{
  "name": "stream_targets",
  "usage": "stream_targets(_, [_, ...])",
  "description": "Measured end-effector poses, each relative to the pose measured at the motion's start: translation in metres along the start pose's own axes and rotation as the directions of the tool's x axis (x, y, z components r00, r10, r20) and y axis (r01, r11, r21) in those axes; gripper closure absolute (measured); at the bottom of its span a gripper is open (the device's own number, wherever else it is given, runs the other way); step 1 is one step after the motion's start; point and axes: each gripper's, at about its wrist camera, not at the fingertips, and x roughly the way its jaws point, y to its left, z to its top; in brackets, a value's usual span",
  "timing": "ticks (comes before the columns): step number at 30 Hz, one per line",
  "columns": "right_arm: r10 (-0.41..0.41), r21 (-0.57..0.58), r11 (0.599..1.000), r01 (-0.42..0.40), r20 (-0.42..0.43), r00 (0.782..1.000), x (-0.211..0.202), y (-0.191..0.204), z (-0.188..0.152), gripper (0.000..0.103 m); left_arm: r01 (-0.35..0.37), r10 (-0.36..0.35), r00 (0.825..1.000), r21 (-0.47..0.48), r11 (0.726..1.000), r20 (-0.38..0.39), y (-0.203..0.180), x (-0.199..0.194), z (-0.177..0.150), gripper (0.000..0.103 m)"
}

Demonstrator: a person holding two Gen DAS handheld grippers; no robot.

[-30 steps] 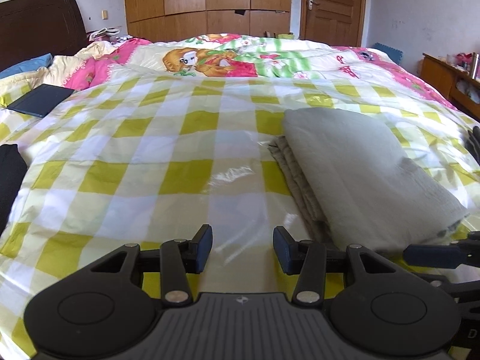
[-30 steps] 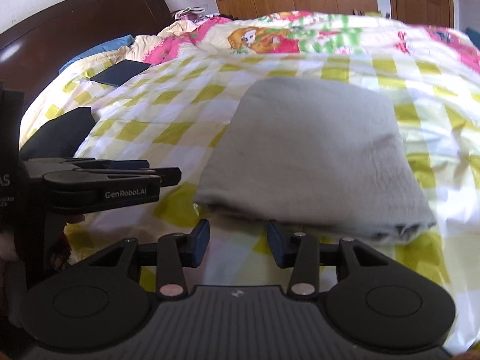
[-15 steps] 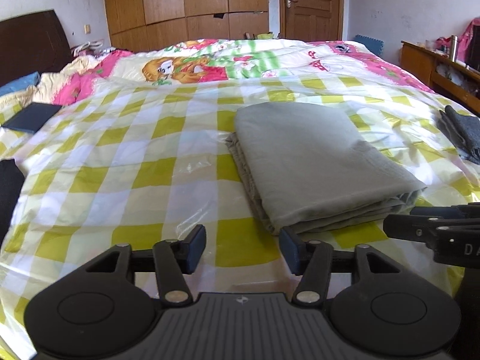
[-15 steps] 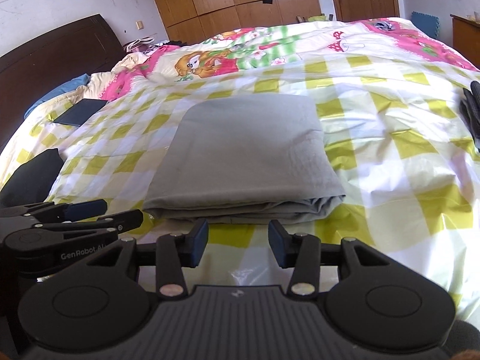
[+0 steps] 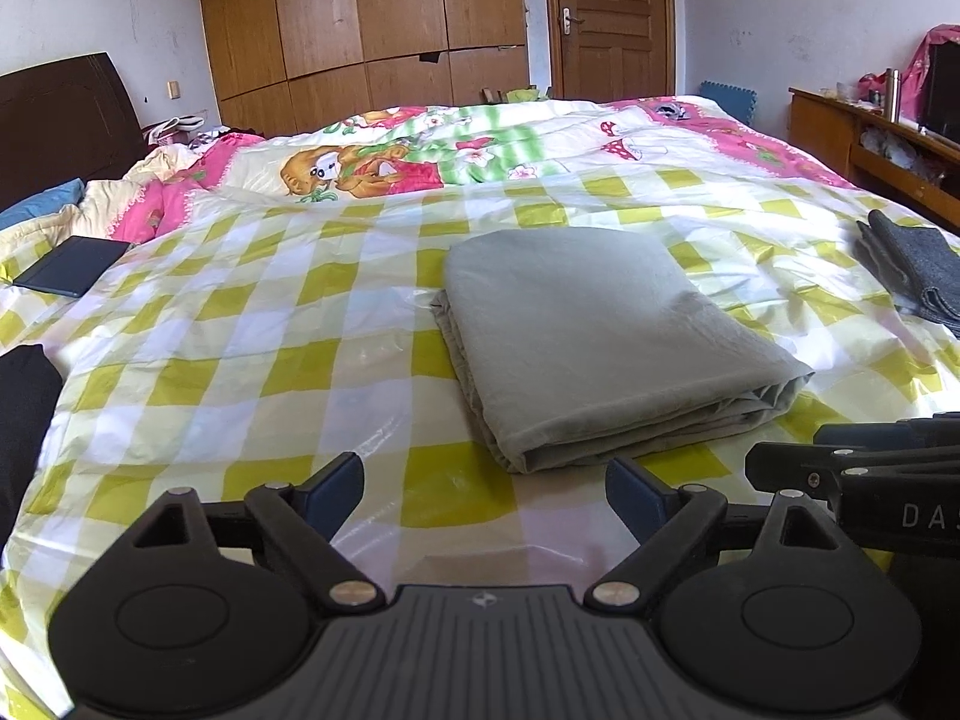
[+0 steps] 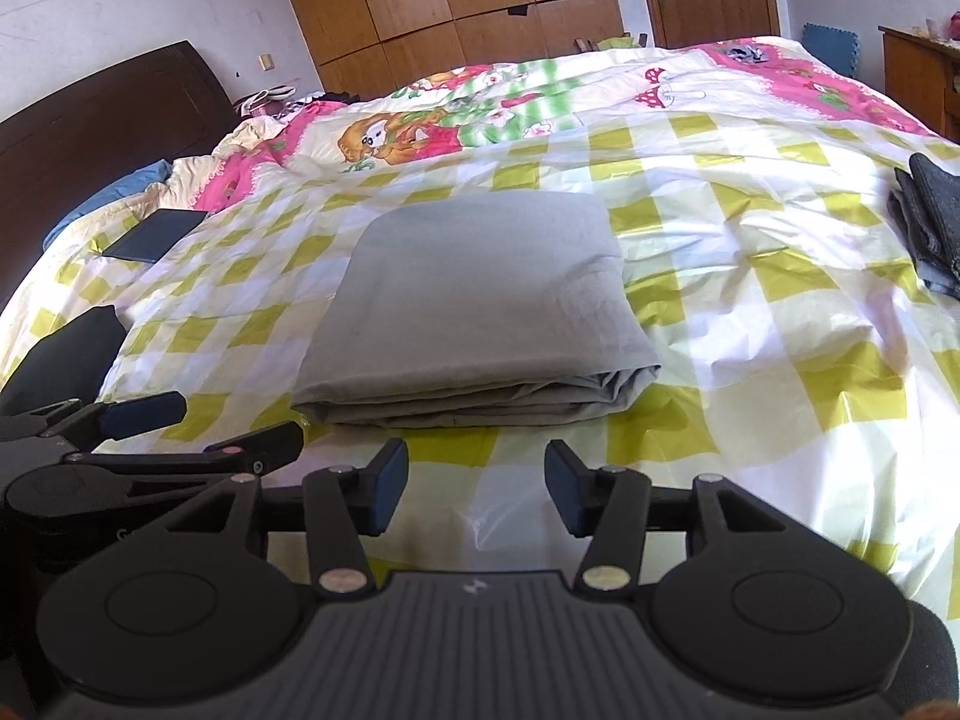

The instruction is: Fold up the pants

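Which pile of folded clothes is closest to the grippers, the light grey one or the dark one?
The light grey folded pants, lying in the middle of the checked sheet. The dark folded clothes lie farther off, at the bed's right edge.

My left gripper [image 5: 485, 495] tilts down just short of the folded pants' [image 5: 600, 336] near edge, jaws opening wide with nothing between them. My right gripper [image 6: 477, 489] hangs beside it, before the same edge, jaws opening too, empty.
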Motion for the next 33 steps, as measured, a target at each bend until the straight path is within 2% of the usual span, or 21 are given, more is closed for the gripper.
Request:
stream_targets(4, [-0.007, 0.007, 1.0, 0.007, -0.005, 1.0, 0.0007, -0.0006, -0.0001, 0.047, -0.001, 0.001, 1.0, 0.01, 1.0, -0.006, -0.0041, -0.0006, -0.0037, 0.0])
stream_targets(13, [-0.018, 0.009, 1.0, 0.018, -0.014, 1.0, 0.0008, -0.0006, -0.0016, 0.047, 0.016, -0.017, 1.0, -0.044, 0.999, -0.012, 0.0005, -0.0019, -0.0044, 0.0])
stream_targets(26, [-0.028, 0.014, 1.0, 0.028, -0.023, 0.999, 0.0008, -0.0012, -0.0026, 0.047, 0.006, -0.007, 1.0, -0.041, 0.999, -0.02, -0.0007, -0.0013, -0.005, 0.0])
stream_targets(33, [-0.033, 0.012, 0.999, 0.034, -0.029, 0.999, 0.0002, 0.0002, -0.004, 0.047, 0.007, -0.01, 0.999, -0.057, 0.998, -0.05, 0.0018, 0.0023, -0.0065, 0.0])
